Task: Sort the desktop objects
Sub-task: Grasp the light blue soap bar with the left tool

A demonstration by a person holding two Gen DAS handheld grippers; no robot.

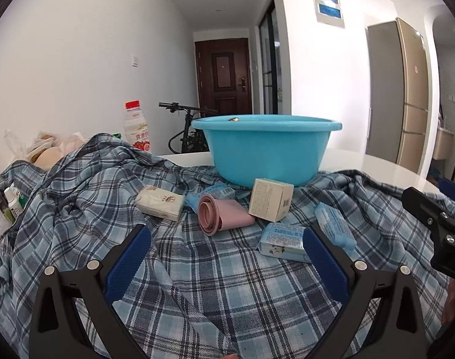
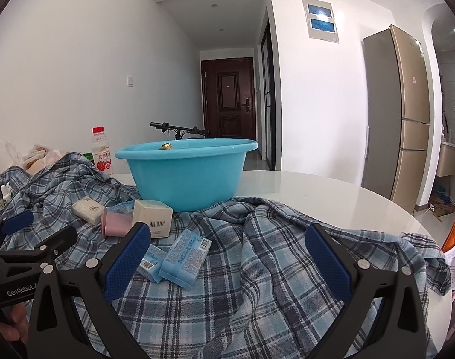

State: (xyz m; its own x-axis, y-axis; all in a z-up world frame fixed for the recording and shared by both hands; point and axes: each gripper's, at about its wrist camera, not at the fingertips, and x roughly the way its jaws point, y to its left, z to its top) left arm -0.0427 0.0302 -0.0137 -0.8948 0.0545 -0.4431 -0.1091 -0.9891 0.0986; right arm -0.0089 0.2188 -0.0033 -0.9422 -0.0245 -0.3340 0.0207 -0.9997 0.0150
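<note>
A blue basin (image 1: 266, 152) stands on a plaid cloth (image 1: 197, 269); it also shows in the right wrist view (image 2: 185, 173), with a small gold thing (image 2: 167, 146) inside. In front of it lie a cream box (image 1: 270, 199), a pink cup on its side (image 1: 223, 214), a white tissue pack (image 1: 160, 202) and blue tissue packs (image 1: 282, 240). My left gripper (image 1: 227, 254) is open and empty, short of these items. My right gripper (image 2: 227, 254) is open and empty over bare cloth, with blue packs (image 2: 185, 257) by its left finger.
A drink bottle with a red cap (image 1: 136, 130) and bagged food (image 1: 45, 149) stand at the back left. The white round table (image 2: 332, 197) shows to the right. A bicycle (image 1: 188, 131) and a fridge (image 2: 398, 113) stand beyond.
</note>
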